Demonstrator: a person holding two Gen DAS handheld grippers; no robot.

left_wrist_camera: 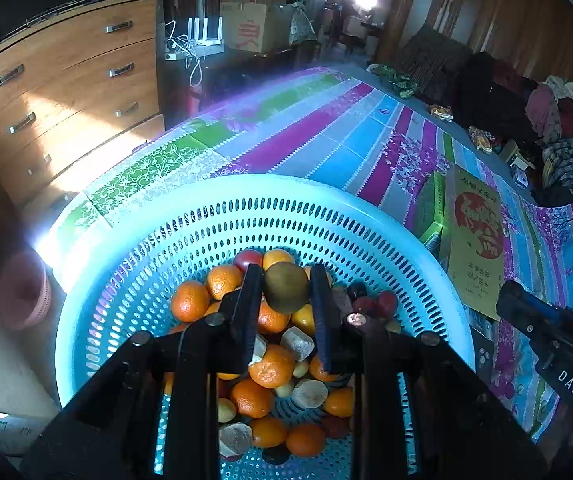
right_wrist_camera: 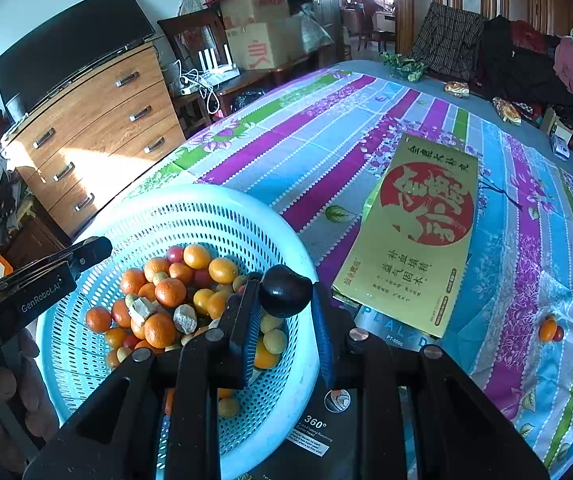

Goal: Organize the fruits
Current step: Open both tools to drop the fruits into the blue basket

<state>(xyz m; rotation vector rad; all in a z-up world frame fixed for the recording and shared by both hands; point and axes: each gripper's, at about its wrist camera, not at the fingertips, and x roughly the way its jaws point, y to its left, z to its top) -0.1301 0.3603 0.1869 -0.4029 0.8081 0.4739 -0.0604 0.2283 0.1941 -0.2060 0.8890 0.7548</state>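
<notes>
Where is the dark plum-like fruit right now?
In the right wrist view, the dark fruit is clamped in the right hand-held gripper, just over the near-right rim of the blue basket, left of the gold box.

both grippers, left gripper (left_wrist_camera: 286, 276) and right gripper (right_wrist_camera: 284, 280), are black, blue-padded, round rivets; white "genrobot.ai" and "das" lettering.

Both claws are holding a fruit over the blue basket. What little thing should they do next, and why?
Probably open up and drop them in. The left claw is shut on a round brownish-green fruit right above the perforated light-blue plastic basket. The right claw pinches a shiny dark purple fruit over the basket's near rim, so it may need nudging inward first.
</notes>
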